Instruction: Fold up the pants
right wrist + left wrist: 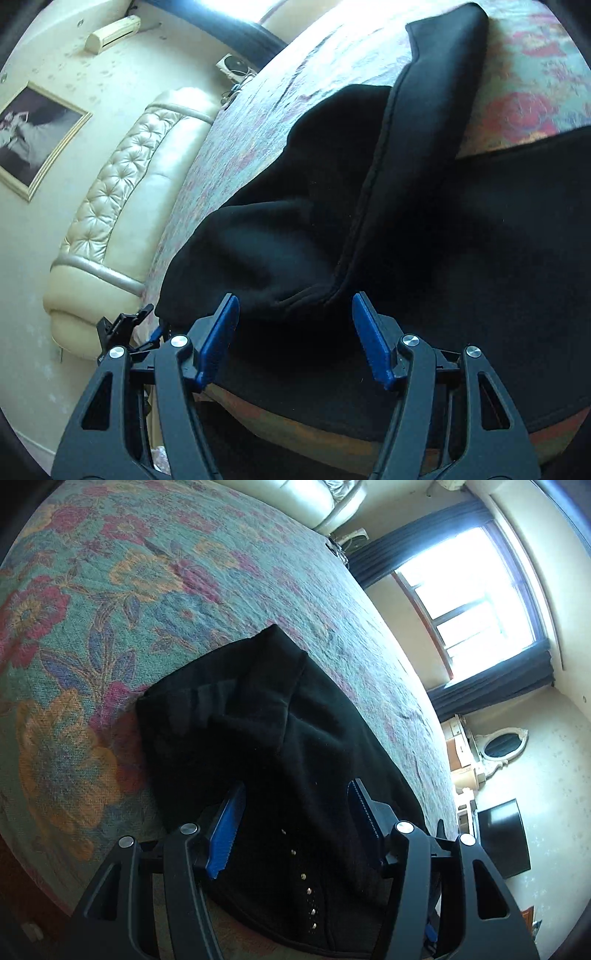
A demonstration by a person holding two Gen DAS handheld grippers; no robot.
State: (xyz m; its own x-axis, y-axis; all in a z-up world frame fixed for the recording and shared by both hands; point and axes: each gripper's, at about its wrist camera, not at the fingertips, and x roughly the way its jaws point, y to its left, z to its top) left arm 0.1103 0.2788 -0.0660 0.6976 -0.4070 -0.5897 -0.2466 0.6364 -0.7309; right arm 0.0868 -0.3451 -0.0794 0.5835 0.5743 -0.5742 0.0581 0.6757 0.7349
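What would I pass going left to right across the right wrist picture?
Framed picture on the wall → cream tufted leather headboard → black pants → flowered bedspread.

The black pants (280, 746) lie rumpled on the bed, partly folded. Soft cloth sits between both sets of open jaws, untouched, with small shiny studs.
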